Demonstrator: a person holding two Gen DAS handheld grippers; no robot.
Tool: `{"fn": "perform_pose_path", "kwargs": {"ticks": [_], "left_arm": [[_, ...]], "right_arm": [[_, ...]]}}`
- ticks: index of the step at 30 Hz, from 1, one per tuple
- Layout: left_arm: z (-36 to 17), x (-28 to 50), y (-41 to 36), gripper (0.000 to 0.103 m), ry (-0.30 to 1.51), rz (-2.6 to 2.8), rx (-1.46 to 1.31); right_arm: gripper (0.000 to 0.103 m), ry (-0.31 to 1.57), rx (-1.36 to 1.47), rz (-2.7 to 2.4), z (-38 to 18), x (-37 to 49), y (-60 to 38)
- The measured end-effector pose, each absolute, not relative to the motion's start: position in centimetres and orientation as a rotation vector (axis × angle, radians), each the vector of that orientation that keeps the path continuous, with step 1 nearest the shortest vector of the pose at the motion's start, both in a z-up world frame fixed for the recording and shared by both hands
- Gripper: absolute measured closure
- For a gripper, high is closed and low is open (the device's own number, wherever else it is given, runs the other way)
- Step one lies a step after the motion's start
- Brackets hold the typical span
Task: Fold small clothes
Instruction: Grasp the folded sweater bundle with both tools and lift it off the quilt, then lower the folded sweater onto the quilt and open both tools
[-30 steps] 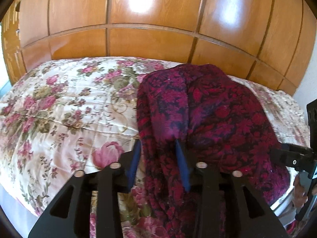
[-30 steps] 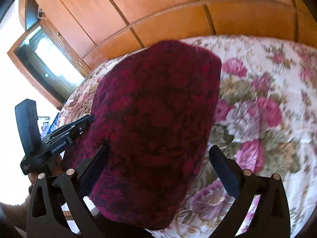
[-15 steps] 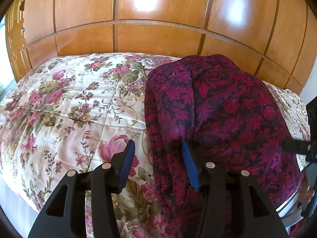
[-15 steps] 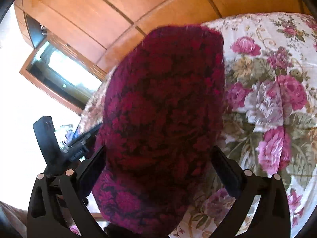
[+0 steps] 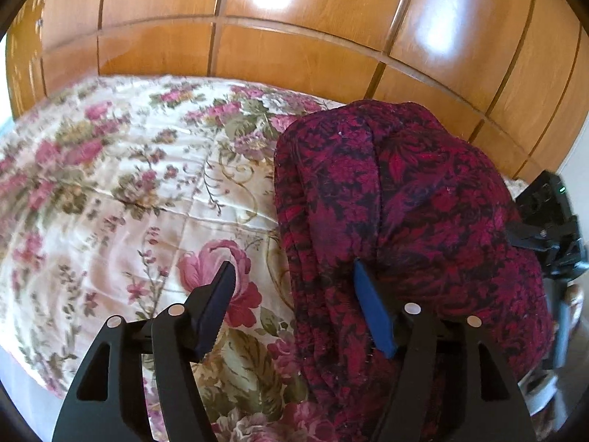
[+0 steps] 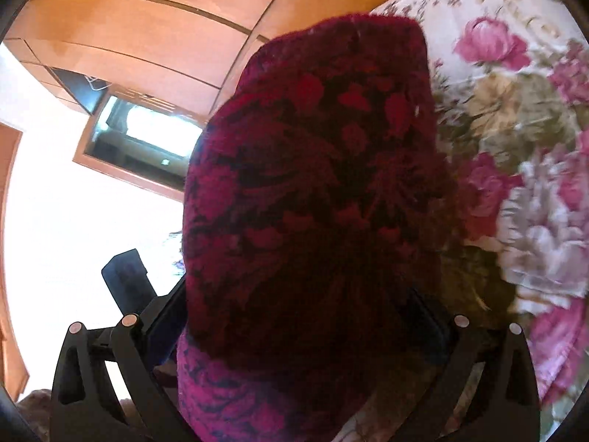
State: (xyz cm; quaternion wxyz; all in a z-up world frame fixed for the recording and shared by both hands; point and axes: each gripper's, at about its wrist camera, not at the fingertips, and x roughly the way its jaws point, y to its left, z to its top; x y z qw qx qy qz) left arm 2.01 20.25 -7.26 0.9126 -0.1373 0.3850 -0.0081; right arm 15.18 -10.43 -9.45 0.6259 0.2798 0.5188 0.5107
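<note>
A dark red and black patterned garment (image 5: 405, 202) lies folded in a thick bundle on the flowered bedspread (image 5: 110, 202). My left gripper (image 5: 292, 263) straddles the bundle's left edge and its jaws are opening. Its right finger (image 5: 371, 313) rests against the cloth, while the left finger (image 5: 217, 302) stands apart over the bedspread. In the right wrist view the garment (image 6: 324, 184) fills the space between the wide-spread fingers of my right gripper (image 6: 302, 313) and hides their tips. The right gripper (image 5: 545, 235) also shows at the bundle's right side in the left wrist view.
Glossy wooden wardrobe doors (image 5: 294, 18) stand behind the bed. The bedspread (image 6: 515, 129) stretches away to the right of the garment, and its near edge drops off at the lower left. A bright window (image 6: 147, 140) shows at the left.
The left jaws have spread apart and let go of the garment's edge. The right gripper has pushed in closer, so the garment now fills its view and covers its fingers.
</note>
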Motion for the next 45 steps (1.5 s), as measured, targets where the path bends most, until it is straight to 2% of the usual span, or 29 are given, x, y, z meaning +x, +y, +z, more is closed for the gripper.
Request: {"fn": "perform_pose_path", "kwargs": {"ticks": [6, 7, 9, 10, 12, 18, 23, 28, 32, 34, 36, 38, 41, 45], "left_arm": [[-9.6, 2.6, 23.5, 0.038, 0.813, -0.179, -0.548], [-10.3, 2.7, 24.1, 0.038, 0.811, -0.216, -0.625], [-10.7, 2.6, 24.1, 0.038, 0.797, -0.247, -0.681], [-10.4, 2.5, 23.5, 0.038, 0.780, -0.268, -0.681], [-9.5, 2.8, 22.1, 0.042, 0.760, -0.306, -0.650], [-6.3, 7.8, 16.5, 0.042, 0.760, -0.443, -0.589], [-1.9, 14.7, 5.9, 0.044, 0.735, -0.579, -0.434], [0.3, 20.9, -6.8, 0.044, 0.764, -0.735, -0.287], [-2.2, 22.4, -14.9, 0.044, 0.861, -0.736, -0.102], [-3.9, 22.2, -16.1, 0.044, 0.896, -0.717, -0.052], [-5.0, 21.0, -16.3, 0.044, 0.895, -0.705, -0.034], [-5.0, 19.9, -16.0, 0.044, 0.865, -0.681, -0.010], [-4.3, 18.7, -15.4, 0.044, 0.834, -0.623, 0.013], [-3.7, 17.6, -15.5, 0.044, 0.787, -0.556, 0.056]], "right_arm": [[0.003, 1.122, 0.636, 1.202, -9.1, 15.4, -8.8], [0.006, 1.108, 0.635, 1.200, -8.8, 15.3, -9.0], [0.018, 1.067, 0.616, 1.197, -7.8, 14.7, -9.4], [0.020, 1.049, 0.605, 1.199, -7.2, 14.3, -9.7], [0.025, 0.999, 0.579, 1.211, -5.6, 13.2, -10.4], [0.027, 0.837, 0.596, 1.109, -1.9, 12.1, -17.3], [0.027, 0.700, 0.691, 0.906, -0.9, 13.1, -28.4], [0.028, 0.689, 0.737, 0.703, -3.1, 14.7, -36.8], [0.028, 0.763, 0.811, 0.571, -8.0, 14.6, -42.3], [0.025, 0.808, 0.821, 0.533, -10.0, 13.8, -43.2], [0.013, 0.830, 0.829, 0.494, -10.9, 12.9, -43.7], [0.009, 0.832, 0.812, 0.463, -10.6, 11.9, -44.5], [0.010, 0.788, 0.696, 0.356, -7.2, 11.1, -43.9], [0.025, 0.717, 0.464, 0.240, -1.9, 9.8, -41.9]]}}
